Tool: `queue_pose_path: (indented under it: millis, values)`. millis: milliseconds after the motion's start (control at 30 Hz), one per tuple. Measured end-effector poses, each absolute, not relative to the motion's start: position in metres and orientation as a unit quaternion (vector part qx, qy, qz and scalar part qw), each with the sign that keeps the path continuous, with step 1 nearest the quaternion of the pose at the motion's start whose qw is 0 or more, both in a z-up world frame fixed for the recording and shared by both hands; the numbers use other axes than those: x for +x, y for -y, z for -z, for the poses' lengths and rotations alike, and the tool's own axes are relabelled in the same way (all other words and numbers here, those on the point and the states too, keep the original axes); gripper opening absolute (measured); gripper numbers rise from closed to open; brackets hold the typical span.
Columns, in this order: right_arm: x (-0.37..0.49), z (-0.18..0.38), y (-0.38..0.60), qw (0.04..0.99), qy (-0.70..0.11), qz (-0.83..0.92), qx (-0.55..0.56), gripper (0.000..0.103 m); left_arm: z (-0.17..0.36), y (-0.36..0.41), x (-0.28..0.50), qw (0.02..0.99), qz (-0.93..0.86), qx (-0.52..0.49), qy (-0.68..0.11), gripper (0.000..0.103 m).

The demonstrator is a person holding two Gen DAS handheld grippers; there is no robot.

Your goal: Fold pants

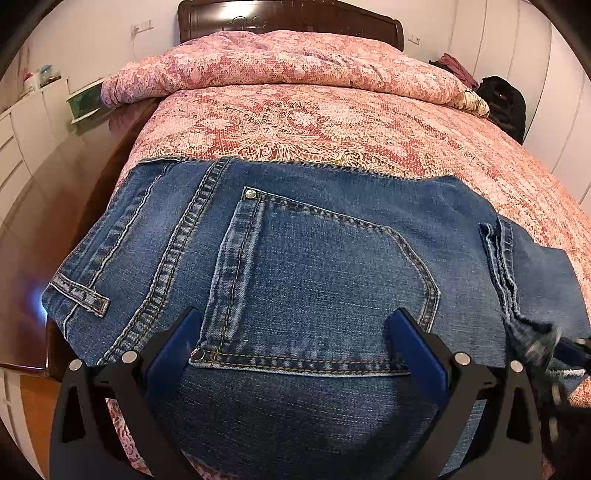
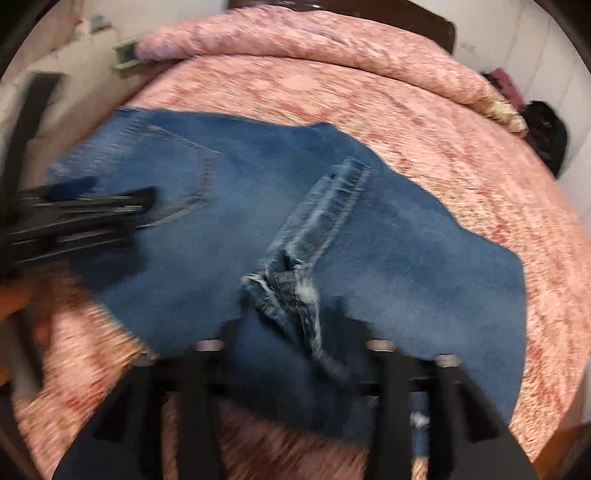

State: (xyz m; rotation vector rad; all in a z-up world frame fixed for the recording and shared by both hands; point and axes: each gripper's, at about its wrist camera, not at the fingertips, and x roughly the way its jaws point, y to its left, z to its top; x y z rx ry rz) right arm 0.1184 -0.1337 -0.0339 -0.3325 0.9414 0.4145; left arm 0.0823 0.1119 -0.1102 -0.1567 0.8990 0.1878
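**Jeans folded on the bed, both grippers spread**

The blue jeans (image 1: 314,266) lie folded near the foot of the bed (image 1: 332,122), back pocket (image 1: 325,280) up, hems (image 2: 295,280) lying on top. The left hand-held gripper (image 1: 295,332) hovers over the pocket, fingers spread, pinching nothing. The right hand-held gripper (image 2: 295,343) stands spread above the hems, its pads off the cloth. A pink quilt (image 1: 280,62) is heaped by the dark headboard (image 1: 288,16).

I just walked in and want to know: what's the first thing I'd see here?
The big blue jeans, folded and lying flat across the near end of the bed, back pocket facing up. Under them spreads a pink flowery bedspread, with a rolled quilt by the dark headboard. The left tongs stand open over the pocket.
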Motion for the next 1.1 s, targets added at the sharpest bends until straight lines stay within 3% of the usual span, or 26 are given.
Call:
queue_pose_path:
  millis: [133, 167, 200, 300, 433, 500, 1100]
  values:
    - [0.098, 0.010, 0.146, 0.859, -0.420, -0.271, -0.111, 0.058, 0.111, -0.111, 0.083, 0.893, -0.092, -0.073, -0.434, 0.101]
    - [0.101, 0.007, 0.151, 0.863, -0.419, -0.263, -0.099, 0.051, 0.111, -0.111, 0.083, 0.893, -0.091, -0.074, -0.434, 0.101]
    - [0.106, 0.005, 0.156, 0.868, -0.420, -0.251, -0.086, 0.035, 0.111, -0.110, 0.084, 0.893, -0.091, -0.073, -0.434, 0.101]
    - [0.127, 0.005, 0.170, 0.888, -0.411, -0.196, -0.065, 0.025, 0.111, -0.111, 0.084, 0.893, -0.092, -0.072, -0.435, 0.101]
    - [0.150, 0.044, 0.161, 0.868, -0.457, -0.178, -0.079, 0.025, 0.111, -0.111, 0.084, 0.893, -0.092, -0.072, -0.435, 0.101]
    - [0.144, 0.058, 0.155, 0.876, -0.439, -0.172, -0.101, 0.025, 0.112, -0.111, 0.085, 0.892, -0.093, -0.070, -0.436, 0.101]
    - [0.139, 0.060, 0.158, 0.887, -0.418, -0.170, -0.093, 0.025, 0.112, -0.107, 0.088, 0.888, -0.099, -0.058, -0.445, 0.101]
